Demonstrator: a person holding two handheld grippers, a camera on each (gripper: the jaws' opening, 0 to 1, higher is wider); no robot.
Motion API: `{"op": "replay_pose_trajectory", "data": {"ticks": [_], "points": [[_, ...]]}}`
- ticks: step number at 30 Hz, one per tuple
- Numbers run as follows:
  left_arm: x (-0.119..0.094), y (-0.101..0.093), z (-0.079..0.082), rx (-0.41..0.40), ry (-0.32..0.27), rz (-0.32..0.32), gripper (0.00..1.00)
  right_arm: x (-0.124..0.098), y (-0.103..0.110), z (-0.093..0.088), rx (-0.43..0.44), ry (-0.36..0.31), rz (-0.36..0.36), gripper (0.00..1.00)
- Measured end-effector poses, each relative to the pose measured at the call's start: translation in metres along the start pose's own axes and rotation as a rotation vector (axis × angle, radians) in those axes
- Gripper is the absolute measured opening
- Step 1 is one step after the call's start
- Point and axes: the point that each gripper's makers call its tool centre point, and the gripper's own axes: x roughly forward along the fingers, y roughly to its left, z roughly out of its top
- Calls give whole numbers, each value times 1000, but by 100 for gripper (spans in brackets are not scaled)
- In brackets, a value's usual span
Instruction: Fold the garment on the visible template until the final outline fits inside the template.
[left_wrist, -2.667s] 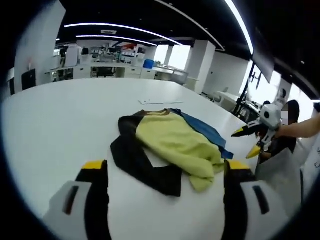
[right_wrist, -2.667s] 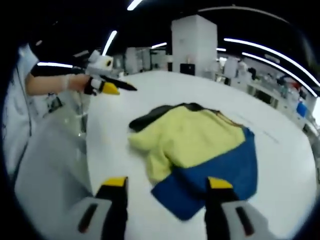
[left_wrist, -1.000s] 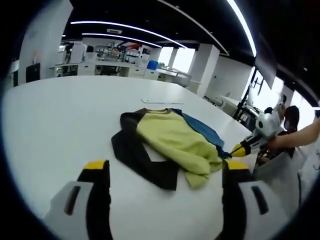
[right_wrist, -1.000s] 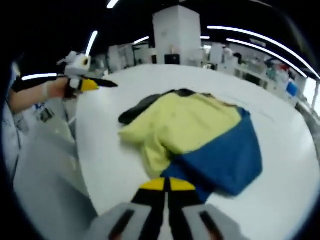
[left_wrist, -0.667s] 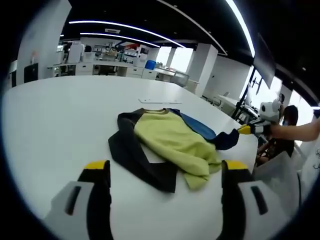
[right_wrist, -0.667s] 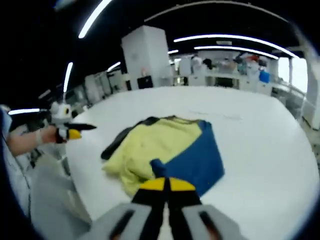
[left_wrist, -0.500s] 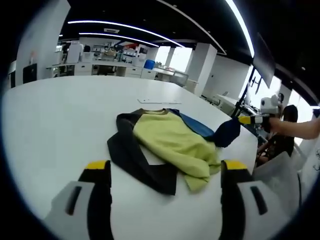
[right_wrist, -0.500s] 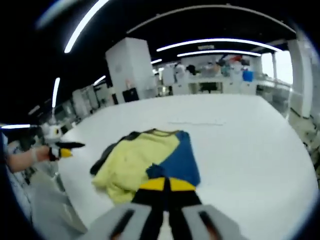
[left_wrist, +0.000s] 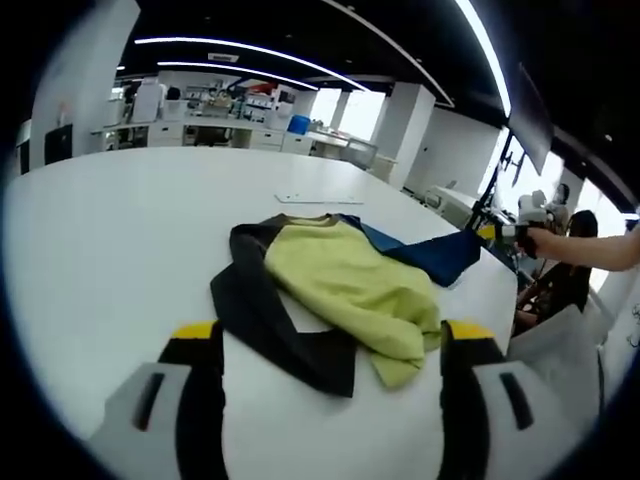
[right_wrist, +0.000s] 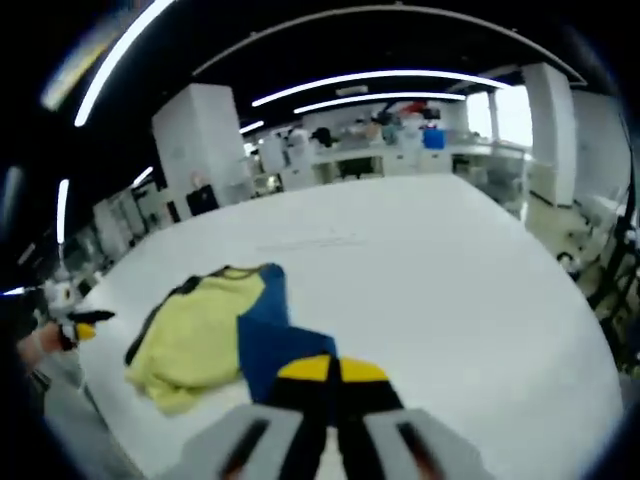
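Garment (left_wrist: 335, 290) lying crumpled mid-table (left_wrist: 110, 230); our right gripper (right_wrist: 330, 372) clamping its blue panel (right_wrist: 275, 345), lifting outward. Left gripper (left_wrist: 325, 335) hovering, jaws apart, empty. We're advising pulling panel taut, low, keeping garment on table.

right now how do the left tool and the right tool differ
The left tool has its jaws spread wide and holds nothing; the right tool has its jaws pressed together on the blue part of the garment. The left tool hangs short of the garment's black edge, while the right tool holds the blue cloth pulled out to the side. Both have yellow tips.
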Motion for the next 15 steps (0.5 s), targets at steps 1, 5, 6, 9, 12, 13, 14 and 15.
{"op": "replay_pose_trajectory", "data": {"ticks": [1,5,6,9,12,13,14,15], "points": [[0,1,0,-2,0,3,86,1,-6,1,3,3,-8,0],[0,3,0,-13,-3,14,86,3,-26,4,3,20,-57,0],[-1,3,-1,-13,1,17,86,3,-28,5,8,19,-70,0],[-1,5,-3,-9,14,32,85,11,-56,14,36,1,-114,0],[-2,11,0,6,8,57,83,14,-65,15,55,-2,-132,0],[-2,12,0,3,6,63,82,17,-71,16,57,0,-140,0],[-2,15,0,-11,2,68,83,18,-72,15,55,-1,-148,0],[-2,15,1,-18,-1,71,84,19,-73,15,58,-1,-153,0]]}}
